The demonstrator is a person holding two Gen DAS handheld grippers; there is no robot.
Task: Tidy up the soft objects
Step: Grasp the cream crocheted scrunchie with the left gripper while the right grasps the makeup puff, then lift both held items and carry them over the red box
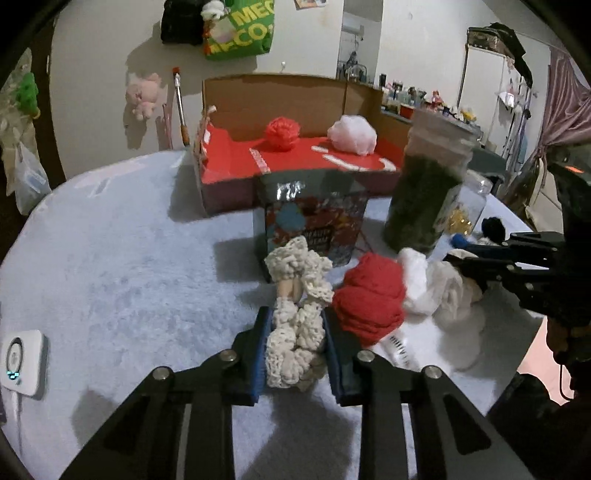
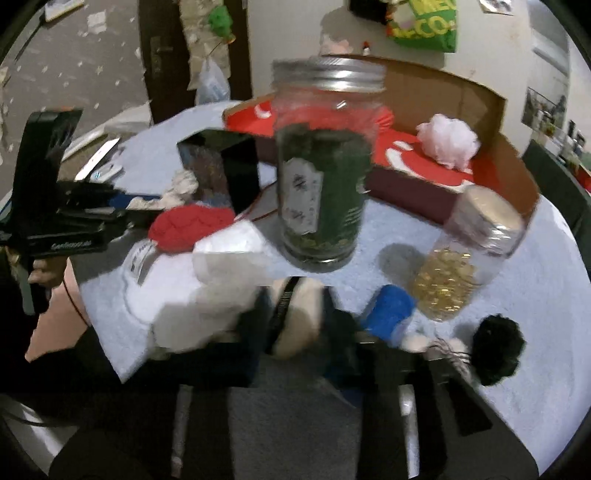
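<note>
Two close wrist fisheyes, angled down, sharing table

Lived-in home, a cluttered room in everyday use. Round bench under a pale blue fleecy cover. Pink plush toy and green printed shopping bag hang on a scuffed white wall. Far counter crowded with small jars and figurines; pink draped curtain at the right. White cabinet with bags piled on top. On the bench: metal-lidded glass jar of dark green dried leaves, open cardboard box with red lining.
</note>
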